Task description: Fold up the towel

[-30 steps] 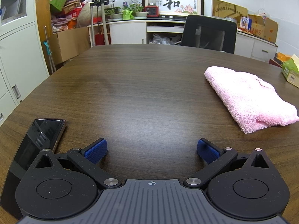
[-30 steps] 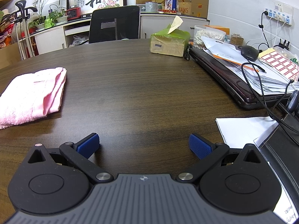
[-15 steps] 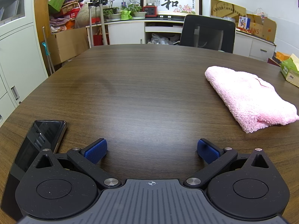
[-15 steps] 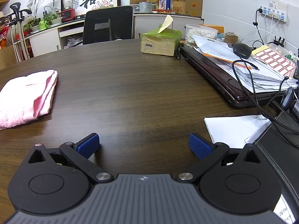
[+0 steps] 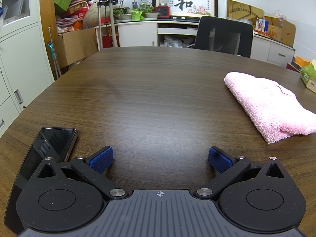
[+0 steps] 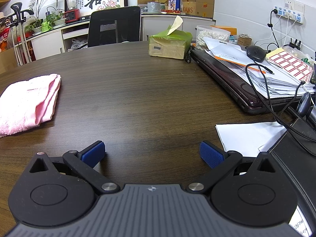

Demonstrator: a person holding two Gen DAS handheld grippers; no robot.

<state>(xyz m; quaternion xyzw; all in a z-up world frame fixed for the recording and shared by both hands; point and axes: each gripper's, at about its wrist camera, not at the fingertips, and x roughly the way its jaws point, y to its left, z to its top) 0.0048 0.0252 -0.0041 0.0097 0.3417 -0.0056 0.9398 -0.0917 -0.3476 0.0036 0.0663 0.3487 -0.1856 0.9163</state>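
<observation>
A pink towel (image 5: pixel 270 104) lies folded in a thick stack on the dark wooden table (image 5: pixel 158 90), at the right of the left wrist view. The same pink towel (image 6: pixel 27 102) lies at the left edge of the right wrist view. My left gripper (image 5: pixel 160 159) hovers low over bare table, open, with nothing between its blue pads, well to the left of the towel. My right gripper (image 6: pixel 152 154) is open too and holds nothing, to the right of the towel.
A black phone (image 5: pixel 45 154) lies just left of the left gripper. On the right side lie a white sheet (image 6: pixel 246 136), a dark laptop (image 6: pixel 233 83) under papers and cables, and a green tissue box (image 6: pixel 169 43). A black chair (image 5: pixel 223 35) stands behind the table.
Both views shifted slightly: more of the phone shows beside the left gripper, and the right view swung a little back toward the towel. Both grippers stayed open; the towel did not move.
</observation>
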